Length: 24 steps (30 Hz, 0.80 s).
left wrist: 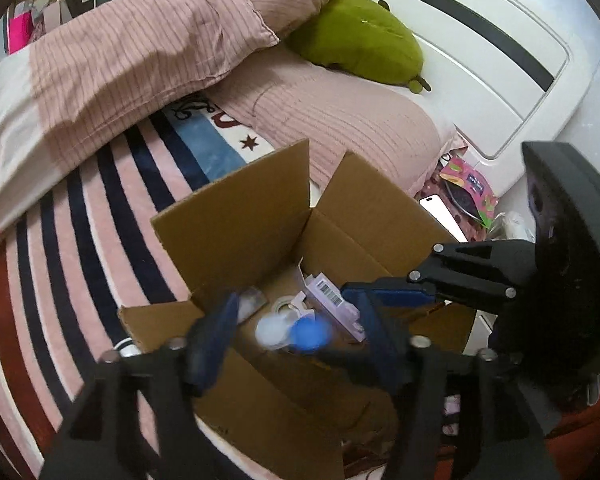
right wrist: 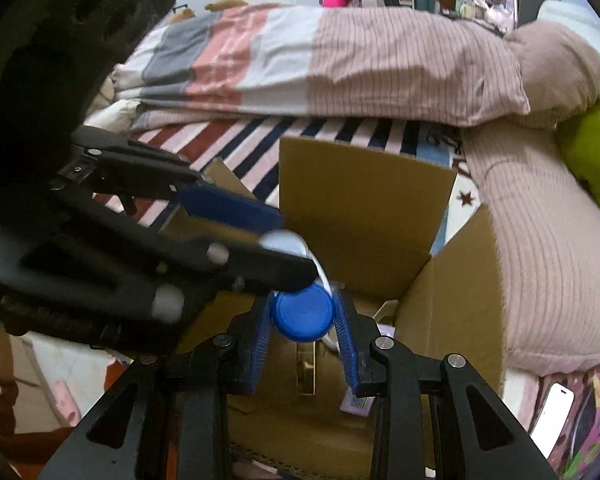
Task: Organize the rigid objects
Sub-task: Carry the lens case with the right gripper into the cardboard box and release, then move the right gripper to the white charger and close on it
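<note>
Contact-lens case (right wrist: 302, 316), a small two-cup piece with one blue cap and one white cap (right wrist: 280, 242), hangs over the open cardboard box (right wrist: 364, 200) on the striped bedspread (left wrist: 60, 240). In the right wrist view the right gripper (right wrist: 303, 322) has its blue pads pressed against either side of the blue cap, so it is clamped on the case. The left gripper (left wrist: 296, 334) reaches in from the side. In its own view its fingers stand spread, with the blurred case between them and neither pad clearly touching. In the right wrist view its lower finger overlaps the white cap, but whether it touches cannot be told. It reads as open, not gripping.

Below the case, the box floor already holds a lavender carton with a barcode (left wrist: 332, 300), a white tape dispenser (left wrist: 296, 306) and a small greyish piece (left wrist: 252, 300). A phone (left wrist: 444, 216) and a colourful pouch (left wrist: 468, 184) lie outside the box beside the pillow (left wrist: 360, 128).

The step in hand appears to be the drop-off: the case is being carried into the box to join the sorted items. The next move likely calls for lowering it past the upright flaps, clear of the left gripper's fingers, to a bare patch of cardboard, then spreading the right pads. Released from a height, the light plastic case could bounce or tip onto the carton.
</note>
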Each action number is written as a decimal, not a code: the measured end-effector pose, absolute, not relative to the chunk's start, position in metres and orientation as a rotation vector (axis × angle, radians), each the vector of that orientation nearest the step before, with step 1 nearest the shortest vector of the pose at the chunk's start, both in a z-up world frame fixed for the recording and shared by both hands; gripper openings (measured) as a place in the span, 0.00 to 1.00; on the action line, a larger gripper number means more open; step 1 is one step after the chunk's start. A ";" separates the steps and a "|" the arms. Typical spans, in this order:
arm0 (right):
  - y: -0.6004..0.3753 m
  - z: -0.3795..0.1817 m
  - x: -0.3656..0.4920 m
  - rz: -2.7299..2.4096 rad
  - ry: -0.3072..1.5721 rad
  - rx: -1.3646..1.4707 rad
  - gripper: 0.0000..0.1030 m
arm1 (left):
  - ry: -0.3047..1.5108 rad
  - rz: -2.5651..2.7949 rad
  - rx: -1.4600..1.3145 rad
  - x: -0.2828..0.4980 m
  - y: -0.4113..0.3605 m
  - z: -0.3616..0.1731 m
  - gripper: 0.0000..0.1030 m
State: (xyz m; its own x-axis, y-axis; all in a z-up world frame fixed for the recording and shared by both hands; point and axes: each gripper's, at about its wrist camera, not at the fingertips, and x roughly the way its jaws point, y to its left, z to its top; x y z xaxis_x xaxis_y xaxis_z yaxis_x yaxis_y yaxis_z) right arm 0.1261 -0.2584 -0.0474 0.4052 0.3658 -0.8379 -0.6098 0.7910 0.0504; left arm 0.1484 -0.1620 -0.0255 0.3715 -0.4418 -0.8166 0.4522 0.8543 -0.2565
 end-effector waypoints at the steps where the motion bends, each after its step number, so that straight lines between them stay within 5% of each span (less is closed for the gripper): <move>1: -0.258 -0.049 0.126 0.629 0.978 -0.280 0.40 | 1.038 -0.573 0.007 0.147 -0.159 -0.025 0.62; 7: -0.252 -0.036 0.115 0.628 0.918 -0.276 0.67 | 0.969 -0.543 -0.020 0.133 -0.128 -0.008 0.64; 12: -0.230 -0.015 0.098 0.681 0.813 -0.288 0.80 | 0.904 -0.460 -0.046 0.115 -0.082 0.003 0.65; 24: -0.113 -0.022 0.043 0.981 0.733 -0.372 0.82 | 0.810 -0.257 -0.182 0.064 0.039 -0.026 0.70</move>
